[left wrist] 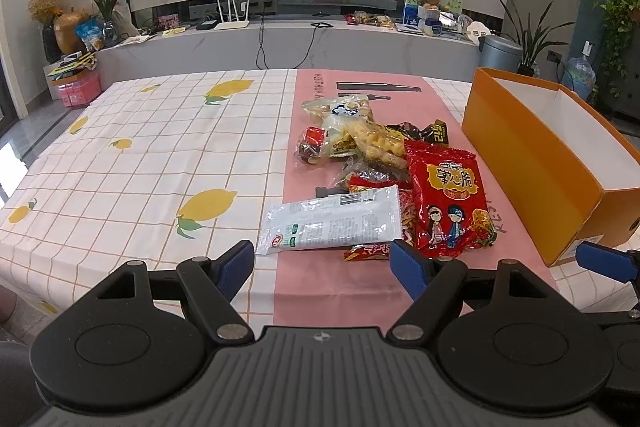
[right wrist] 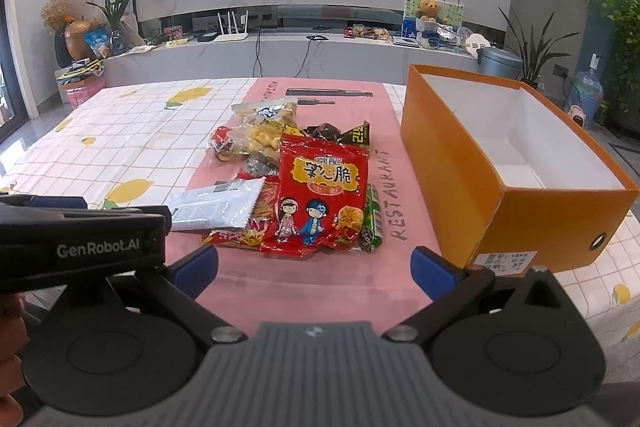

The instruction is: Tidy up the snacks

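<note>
Snacks heaped on the pink runner mid-tabletop (left wrist: 140,155): a glossy red crinkle packet (right wrist: 320,195) on top, a flat white wrapper (left wrist: 332,221) to its left, a clear bag of yellow puffs (left wrist: 360,135) behind. The stiff orange box (right wrist: 500,163), white inside and empty, stands just right of the pile. Left gripper (left wrist: 322,267) and right gripper (right wrist: 314,267) both hover short of the heap, blue-padded fingers (left wrist: 236,267) spread wide, gripping nothing.

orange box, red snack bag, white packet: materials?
Orange box: looks like cardboard, matte, white inside; straight folded walls. Red bag: glossy plastic film, probably; crinkles, glare. White packet: smooth plastic wrapper, crimped end seal, slight sheen.
</note>
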A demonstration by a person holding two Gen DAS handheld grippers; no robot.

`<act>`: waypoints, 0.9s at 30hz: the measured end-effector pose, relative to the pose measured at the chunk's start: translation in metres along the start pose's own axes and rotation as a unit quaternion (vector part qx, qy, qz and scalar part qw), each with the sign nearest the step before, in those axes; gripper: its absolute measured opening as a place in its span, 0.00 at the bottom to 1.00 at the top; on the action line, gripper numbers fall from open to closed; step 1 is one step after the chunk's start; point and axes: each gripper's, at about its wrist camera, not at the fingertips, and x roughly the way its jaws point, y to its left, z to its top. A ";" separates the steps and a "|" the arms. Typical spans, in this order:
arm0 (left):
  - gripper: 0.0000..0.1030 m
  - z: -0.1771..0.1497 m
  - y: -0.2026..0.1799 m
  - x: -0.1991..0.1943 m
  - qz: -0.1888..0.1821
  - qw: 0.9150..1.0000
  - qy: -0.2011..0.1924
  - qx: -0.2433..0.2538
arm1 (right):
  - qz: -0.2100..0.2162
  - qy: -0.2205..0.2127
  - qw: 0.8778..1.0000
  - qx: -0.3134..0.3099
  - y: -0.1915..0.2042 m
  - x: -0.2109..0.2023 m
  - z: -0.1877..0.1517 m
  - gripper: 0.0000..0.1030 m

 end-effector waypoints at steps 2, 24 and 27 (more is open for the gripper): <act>0.88 0.000 0.001 0.001 0.002 1.000 0.004 0.000 | 0.001 0.002 1.000 0.000 -0.001 0.001 0.000 0.97; 0.88 0.009 0.011 0.005 0.013 1.000 0.006 -0.008 | 0.008 -0.007 1.000 0.029 -0.016 0.014 0.002 0.97; 0.88 0.019 0.020 0.008 0.007 1.000 0.011 -0.016 | 0.039 -0.030 0.998 0.025 -0.017 0.022 0.005 0.97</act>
